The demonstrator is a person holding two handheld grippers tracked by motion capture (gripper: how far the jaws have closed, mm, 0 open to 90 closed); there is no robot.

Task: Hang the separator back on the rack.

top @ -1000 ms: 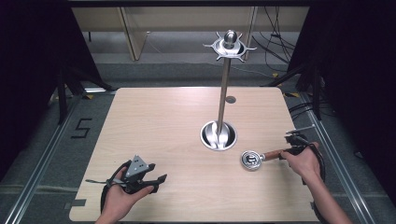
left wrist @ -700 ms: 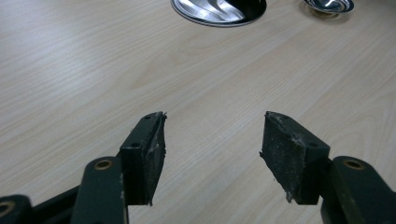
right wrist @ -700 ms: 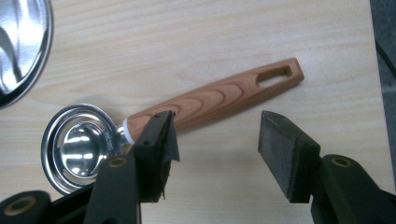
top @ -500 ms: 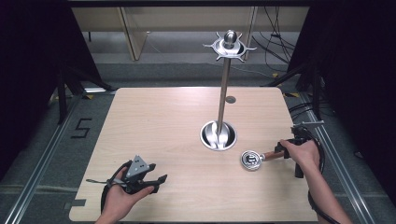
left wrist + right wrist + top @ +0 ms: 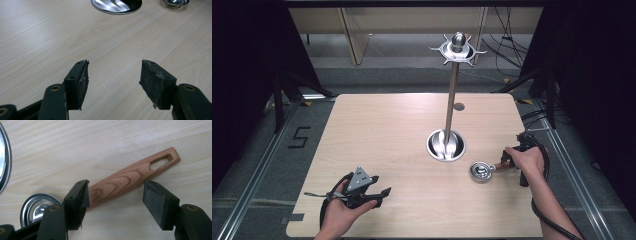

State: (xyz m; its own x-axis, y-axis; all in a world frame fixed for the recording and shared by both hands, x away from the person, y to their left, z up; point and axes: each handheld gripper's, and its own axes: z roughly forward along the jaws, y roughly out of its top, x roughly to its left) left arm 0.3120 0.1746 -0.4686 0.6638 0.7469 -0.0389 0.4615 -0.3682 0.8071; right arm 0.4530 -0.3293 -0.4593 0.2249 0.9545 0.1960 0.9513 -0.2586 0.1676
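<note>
On the left side of the wooden table point(image 5: 377, 130), the left gripper point(image 5: 379, 194) sits in the person's hand, low and near the front edge. Its two black jaws are spread wide with nothing between them, and the left gripper view shows only bare wood under them. In the middle stands a tall shiny stand point(image 5: 451, 100) with a round silver base point(image 5: 446, 145) and little hooks at the top. No tool hangs on those hooks that I can see. To the right of the base lies a small ladle point(image 5: 482, 170) with a round metal bowl and a wooden handle point(image 5: 130, 178). It lies flat on the table. The right gripper point(image 5: 506, 161) is at the handle end, and its jaws have just been opening. They now stand wide apart, with the handle lying between them but not pinched. One jaw looks very close to the wood; I cannot tell if it touches. I think the ladle has been set down, so that part looks done, and the hand only needs to pull away. The high view shows the whole stand and both hands. The right gripper view shows the hole at the end of the handle and the wood grain, too small to see from above.
</note>
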